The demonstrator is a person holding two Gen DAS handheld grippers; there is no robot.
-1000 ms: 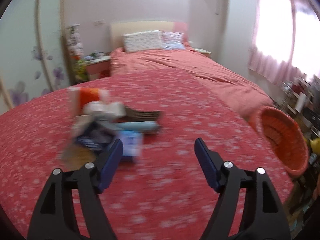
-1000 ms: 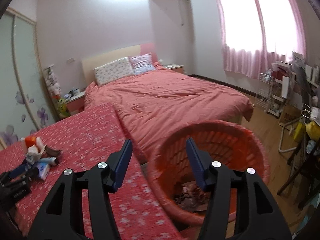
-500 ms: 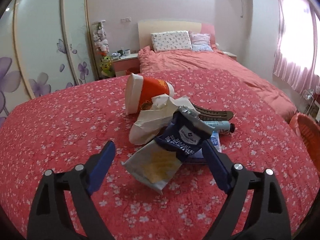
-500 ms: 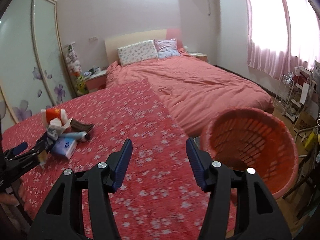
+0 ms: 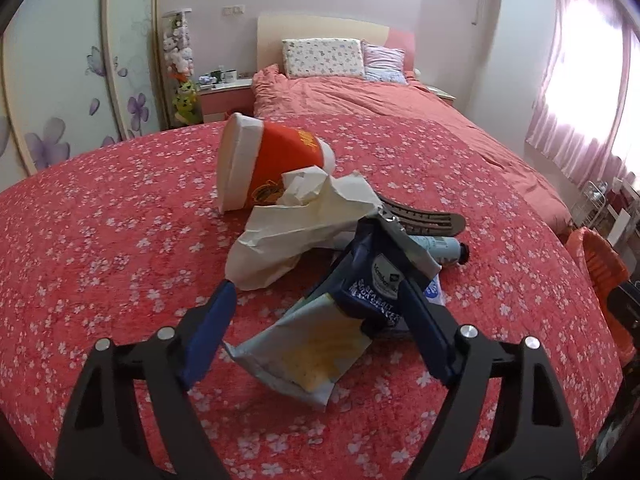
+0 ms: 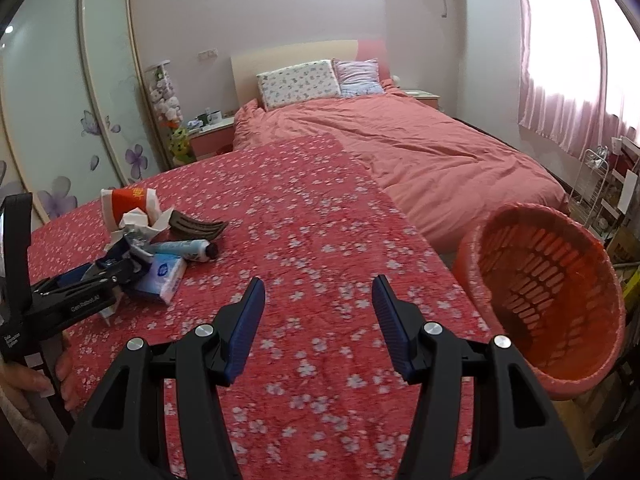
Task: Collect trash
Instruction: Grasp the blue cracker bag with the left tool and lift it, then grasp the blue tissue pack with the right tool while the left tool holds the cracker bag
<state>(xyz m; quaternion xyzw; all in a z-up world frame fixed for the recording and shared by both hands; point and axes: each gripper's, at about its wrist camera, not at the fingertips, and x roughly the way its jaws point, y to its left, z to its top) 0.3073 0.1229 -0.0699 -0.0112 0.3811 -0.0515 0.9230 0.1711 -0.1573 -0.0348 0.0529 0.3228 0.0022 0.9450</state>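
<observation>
On top of the red flowered quilt [image 5: 120, 248] sits one heap of rubbish, and everything else is best placed from it. Its far end is an orange paper cup [image 5: 272, 168] tipped on its side, with a crumpled white paper bag [image 5: 304, 232] slumped against it. Beyond the bag lie one dark ribbed insole-shaped piece [image 5: 424, 220] and one pale blue tube [image 5: 440, 246] with a black cap; a soft tissue pack [image 6: 164, 276] lies flat at the heap's near edge. Nearest the left gripper [image 5: 316, 312] is a glossy navy-and-yellow snack bag [image 5: 320, 352], creased and half upright. That claw's jaws have just been closing; they straddle the bag, the right pad against it and the left pad clear. Well right of the heap, the right gripper [image 6: 318, 300] hangs half spread and empty over bare quilt, beside one slotted orange plastic basket [image 6: 560, 280] off the quilt's edge.
</observation>
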